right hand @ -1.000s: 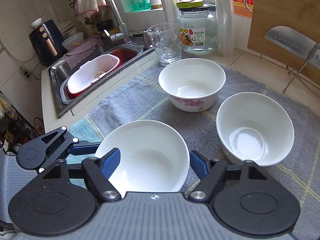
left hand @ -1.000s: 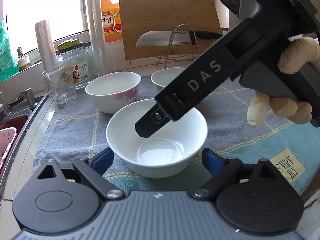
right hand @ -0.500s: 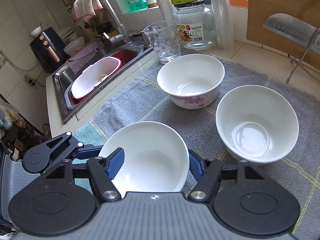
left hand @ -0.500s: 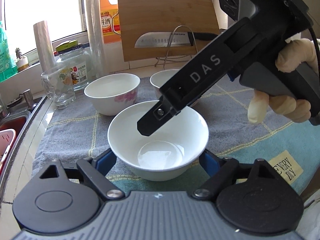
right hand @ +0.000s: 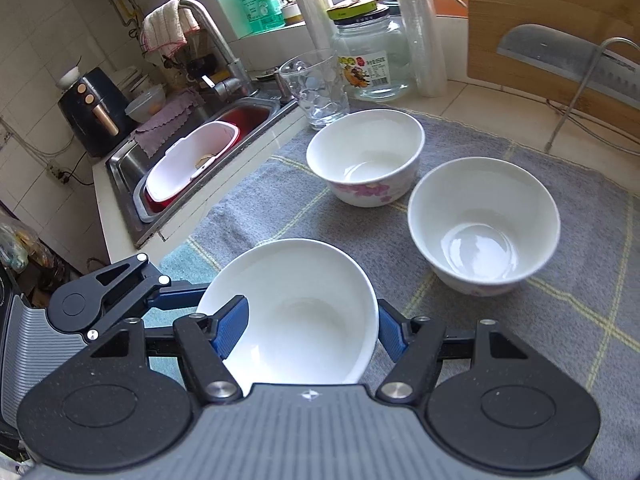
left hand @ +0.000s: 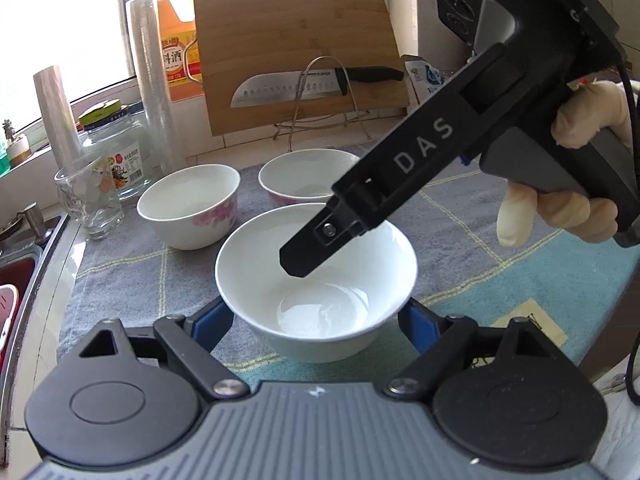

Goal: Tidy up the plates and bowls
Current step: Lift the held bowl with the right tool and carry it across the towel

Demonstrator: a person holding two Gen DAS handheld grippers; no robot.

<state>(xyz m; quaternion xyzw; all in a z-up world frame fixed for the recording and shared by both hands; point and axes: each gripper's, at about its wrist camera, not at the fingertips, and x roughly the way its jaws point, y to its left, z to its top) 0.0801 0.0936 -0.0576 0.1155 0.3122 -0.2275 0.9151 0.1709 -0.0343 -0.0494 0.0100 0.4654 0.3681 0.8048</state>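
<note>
A plain white bowl point(left hand: 316, 276) sits low on the grey cloth point(left hand: 132, 280), between the blue pads of my left gripper point(left hand: 316, 322), which grips it by its outer sides. My right gripper point(right hand: 308, 328) straddles the same bowl point(right hand: 296, 312) from the other side, one pad inside the rim, the other outside, jaws wide. Its black body point(left hand: 420, 156) crosses the left wrist view. Two white bowls with pink flowers stand behind: one at the left point(left hand: 188, 204) point(right hand: 366, 160), one further right point(left hand: 304, 176) point(right hand: 484, 228).
A glass point(right hand: 316, 88), a jar point(right hand: 370, 64) and a film roll point(right hand: 416, 24) stand behind the bowls. A cutting board point(left hand: 296, 60) and knife point(left hand: 304, 88) lean at the back. The sink point(right hand: 192, 160) with a red-and-white basin lies to the left.
The plain bowl has risen slightly and the view has pulled back a little. My right gripper's pads have closed in on the bowl rim. The two flowered bowls have not moved.
</note>
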